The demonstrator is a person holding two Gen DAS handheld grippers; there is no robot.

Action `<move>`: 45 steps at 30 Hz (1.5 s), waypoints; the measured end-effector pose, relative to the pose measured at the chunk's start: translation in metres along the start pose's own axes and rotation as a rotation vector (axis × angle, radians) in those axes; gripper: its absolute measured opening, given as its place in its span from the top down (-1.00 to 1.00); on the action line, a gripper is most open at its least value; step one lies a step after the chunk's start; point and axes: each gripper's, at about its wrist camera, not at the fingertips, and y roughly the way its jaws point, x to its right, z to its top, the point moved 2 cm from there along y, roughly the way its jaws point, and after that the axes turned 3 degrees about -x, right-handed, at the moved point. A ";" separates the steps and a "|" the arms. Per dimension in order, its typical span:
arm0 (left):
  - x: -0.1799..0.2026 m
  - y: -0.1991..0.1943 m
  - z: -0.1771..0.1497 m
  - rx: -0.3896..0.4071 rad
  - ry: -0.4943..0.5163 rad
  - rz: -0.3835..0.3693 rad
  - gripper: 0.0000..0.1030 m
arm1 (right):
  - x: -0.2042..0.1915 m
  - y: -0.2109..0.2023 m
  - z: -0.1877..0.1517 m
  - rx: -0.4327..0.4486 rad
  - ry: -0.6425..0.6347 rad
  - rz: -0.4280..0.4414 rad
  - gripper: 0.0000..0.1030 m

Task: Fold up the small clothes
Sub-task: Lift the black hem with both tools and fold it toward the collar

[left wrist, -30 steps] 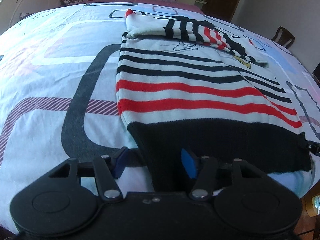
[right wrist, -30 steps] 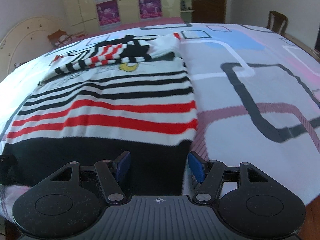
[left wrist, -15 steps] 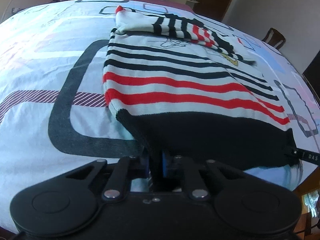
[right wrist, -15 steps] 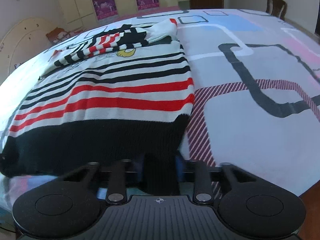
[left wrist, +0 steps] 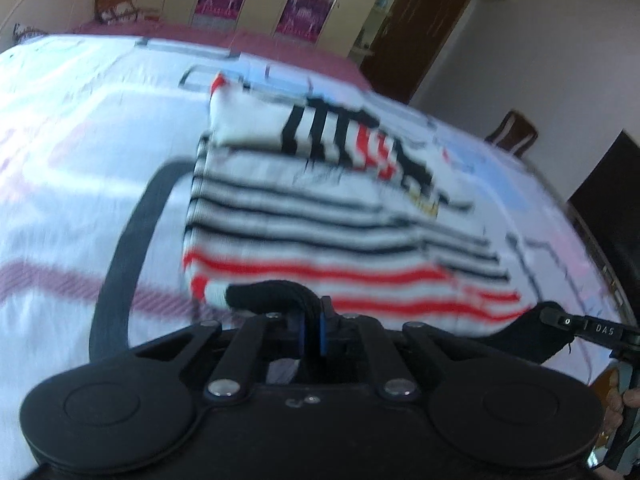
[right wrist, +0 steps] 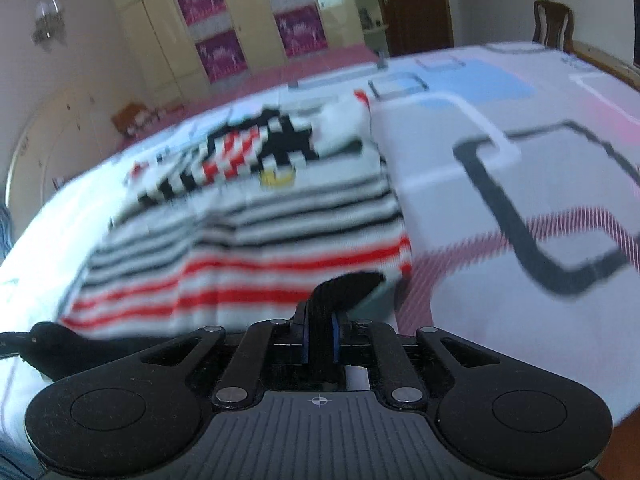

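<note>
A small knitted jumper in white with black and red stripes and a black ribbed hem (left wrist: pixel 320 236) lies spread on the bed, on a pale bedsheet printed with grey and pink rounded rectangles (left wrist: pixel 80 184). Its sleeves are already laid across the chest at the far end, so the side folds look done and the step in hand seems to be the bottom-to-top fold.

The left gripper (left wrist: pixel 311 334) is clamped on the left corner of the black hem; a roll of the dark knit bulges out just above the blue pads (left wrist: pixel 301 332). The right gripper (right wrist: pixel 319 338) is pinched on the right corner of the same hem, with a band of black rib running between its pads and arching up over them. In the left view the right gripper's tip shows at the far right edge, holding its corner up off the sheet. Both corners look raised, and the striped body slopes away from them toward the collar. The pictures are smeared, so finer detail of the knit is lost.

Next, I'd judge, both hands need to carry the hem forward together, level with each other, toward the folded sleeves, and lay it down near the shoulders before letting go; if one side leads, the fold will land crooked
</note>
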 end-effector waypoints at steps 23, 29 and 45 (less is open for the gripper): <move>0.003 0.111 0.203 0.193 -0.005 0.072 0.88 | 0.000 0.137 0.218 0.142 0.007 0.094 0.82; -0.004 0.164 0.235 0.153 -0.026 0.123 0.88 | 0.009 0.194 0.252 0.097 0.053 0.092 0.82; -0.036 0.248 0.252 0.050 -0.045 0.267 0.74 | 0.045 0.303 0.275 -0.024 0.195 0.051 0.80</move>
